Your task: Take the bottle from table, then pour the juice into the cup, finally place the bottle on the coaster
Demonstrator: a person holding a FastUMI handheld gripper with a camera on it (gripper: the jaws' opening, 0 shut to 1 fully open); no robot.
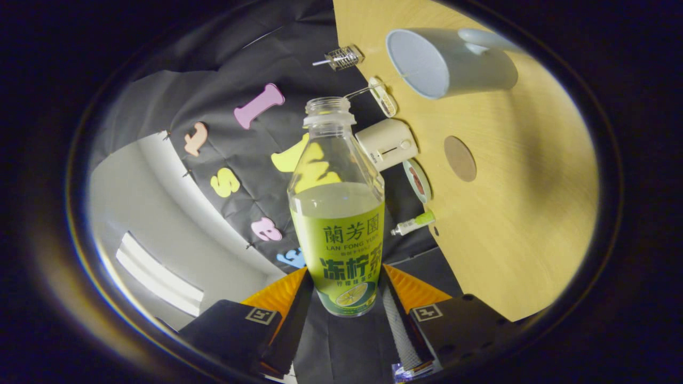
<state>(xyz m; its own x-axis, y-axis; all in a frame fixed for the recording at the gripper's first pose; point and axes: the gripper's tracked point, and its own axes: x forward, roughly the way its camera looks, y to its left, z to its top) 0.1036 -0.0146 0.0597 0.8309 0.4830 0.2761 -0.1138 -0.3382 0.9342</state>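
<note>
My gripper [346, 293] is shut on a clear plastic bottle [338, 213] with a green label, both fingers pressing on its lower part. The bottle has no cap and holds pale juice up to about its shoulder. The whole view is rolled, so the wooden table [523, 224] runs down the right side. A light grey cup [448, 61] with a handle stands on the table beyond the bottle's mouth, its opening facing the bottle. A round brown coaster [460, 158] lies flat on the table between the cup and the fingers.
Along the table's edge by the booth wall sit a small wire basket [343, 57], a cream-coloured box-shaped device [387, 143], a roll of tape [417, 181] and a small green-capped tube [413, 224]. A white wall shows to the left of the cloth.
</note>
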